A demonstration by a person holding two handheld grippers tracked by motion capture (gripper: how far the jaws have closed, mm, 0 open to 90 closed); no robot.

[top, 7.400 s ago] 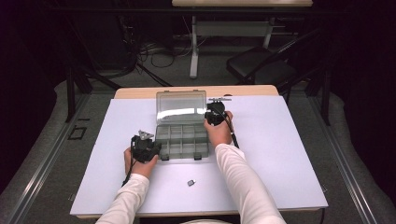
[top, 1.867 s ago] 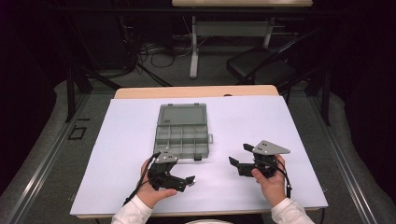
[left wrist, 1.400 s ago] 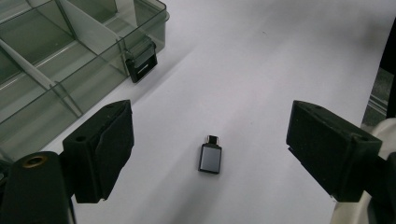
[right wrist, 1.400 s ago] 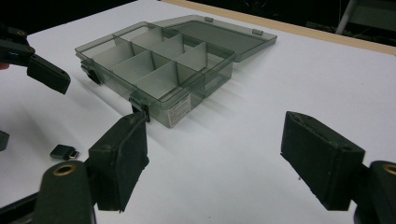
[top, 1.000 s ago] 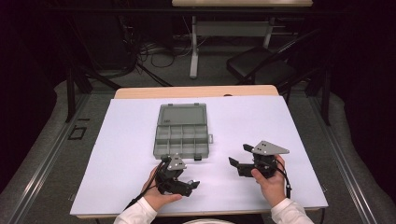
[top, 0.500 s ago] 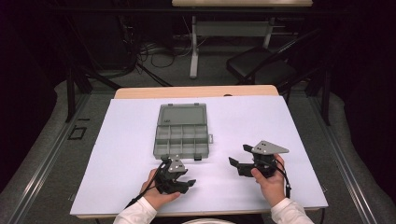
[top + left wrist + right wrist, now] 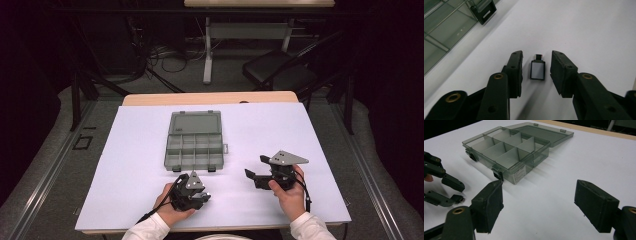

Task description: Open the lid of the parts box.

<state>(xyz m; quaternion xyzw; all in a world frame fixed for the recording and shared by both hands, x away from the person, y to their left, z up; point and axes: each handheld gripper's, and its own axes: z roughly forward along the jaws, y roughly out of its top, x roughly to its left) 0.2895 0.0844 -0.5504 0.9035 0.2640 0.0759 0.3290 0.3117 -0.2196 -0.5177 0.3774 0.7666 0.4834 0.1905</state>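
Near the table's front edge point(image 7: 125, 210), left claw point(image 7: 535, 72) straddles small adapter point(image 7: 537, 69), jaws wide, not yet gripping. Right claw point(image 7: 537, 205) open, empty, idle. Organizer box point(image 7: 194, 140) open, compartments look empty; pick and placement remain.

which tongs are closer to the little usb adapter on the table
Left. The left tongs have their open jaws on either side of the small adapter, not yet touching it. The right tongs hover open off to the side, near the compartment box.
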